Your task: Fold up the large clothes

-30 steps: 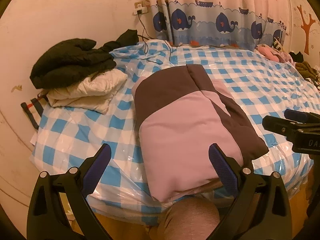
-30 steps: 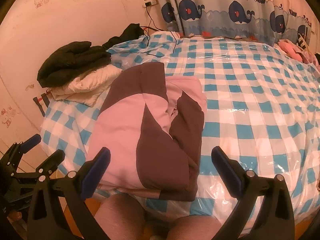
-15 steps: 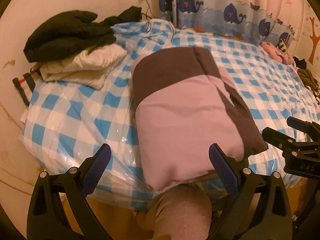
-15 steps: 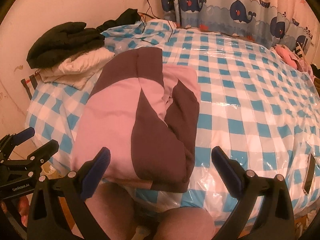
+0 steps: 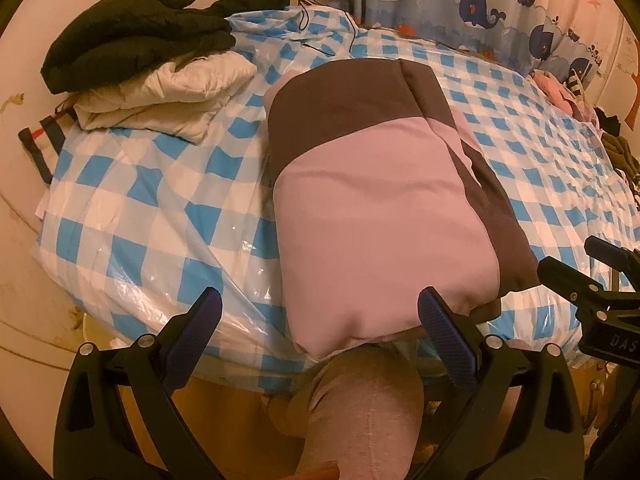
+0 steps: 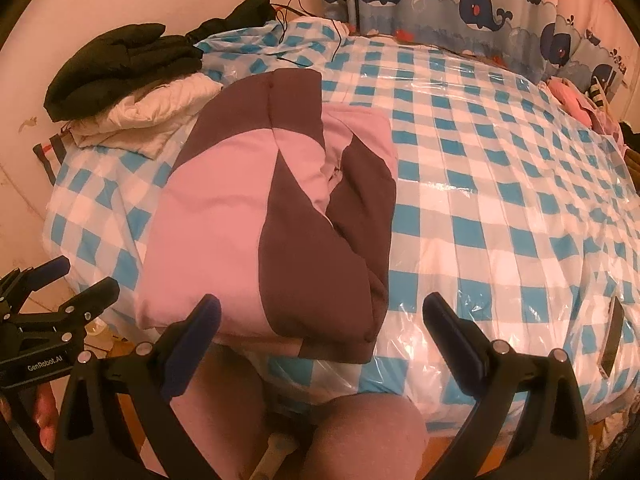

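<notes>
Two grippers hang above the near edge of the bed [image 5: 132, 216], both with fingers spread wide and nothing between them: the left gripper [image 5: 320, 320] sits over the near hem of the pink and brown jacket [image 5: 376, 208], the right gripper [image 6: 320, 320] over the same hem towards its brown side. The jacket lies partly folded lengthwise in a long bundle, its near end overhanging the bed edge above the person's knees [image 6: 360, 432]. That overhang is the first risk; the checked cover is wrapped in glossy plastic, which looks slippery, so a tug on one corner could probably drag the whole bundle off onto the floor. The padding looks thick and springy, so a shallow pinch may catch only the top layer and let the folded sleeve [image 6: 360, 208] flop open. Lifting the hem unevenly between the two grippers would likely skew the fold. Carrying it too far towards the wall could knock the stack of a black coat [image 5: 132, 36] on a white coat [image 5: 168, 100].
</notes>
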Available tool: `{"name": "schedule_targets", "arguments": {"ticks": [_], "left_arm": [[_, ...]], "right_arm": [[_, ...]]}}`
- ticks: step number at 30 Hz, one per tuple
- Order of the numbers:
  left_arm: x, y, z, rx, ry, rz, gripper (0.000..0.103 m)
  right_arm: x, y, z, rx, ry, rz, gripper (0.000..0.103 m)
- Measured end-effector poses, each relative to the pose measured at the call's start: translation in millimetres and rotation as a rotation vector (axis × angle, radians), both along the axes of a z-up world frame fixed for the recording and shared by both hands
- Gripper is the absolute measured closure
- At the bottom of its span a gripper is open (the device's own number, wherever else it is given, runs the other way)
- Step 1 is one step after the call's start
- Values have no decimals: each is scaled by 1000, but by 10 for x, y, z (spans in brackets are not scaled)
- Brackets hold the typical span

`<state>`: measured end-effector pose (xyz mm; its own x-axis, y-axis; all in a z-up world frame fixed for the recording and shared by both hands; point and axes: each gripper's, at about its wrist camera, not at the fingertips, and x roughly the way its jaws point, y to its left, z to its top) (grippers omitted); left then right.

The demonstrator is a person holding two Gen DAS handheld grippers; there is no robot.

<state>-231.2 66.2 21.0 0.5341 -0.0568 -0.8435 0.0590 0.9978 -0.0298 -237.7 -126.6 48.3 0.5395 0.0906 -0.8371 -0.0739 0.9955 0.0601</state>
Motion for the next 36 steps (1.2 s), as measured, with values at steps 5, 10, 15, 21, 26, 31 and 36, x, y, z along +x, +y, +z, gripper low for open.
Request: {"name": "schedule_targets", "arguments": {"ticks": [5,10,15,21,26,31,36], "left_arm": [[4,-27,-22,5,7,-8,9],[12,-17,-27,2,12,1,9],[24,-9,-38,4,13,2,9],[37,7,-38,-1,8,1,8],[35,10,-46,3,14,8,8],[27,-7,-61,6,23,4,8],[24,-39,-77,16,28,-7,8]], "right_arm": [[-4,9,-6,6,0,2,6],[-2,13,-40,1,9,9,6],[6,9,-56,6,22,13,6],[22,2,-74,12,32,22,6],[28,5,-86,15,36,25,6],[30,14,-80,14,36,24,6],[22,22,-117,15,40,30,6]]}}
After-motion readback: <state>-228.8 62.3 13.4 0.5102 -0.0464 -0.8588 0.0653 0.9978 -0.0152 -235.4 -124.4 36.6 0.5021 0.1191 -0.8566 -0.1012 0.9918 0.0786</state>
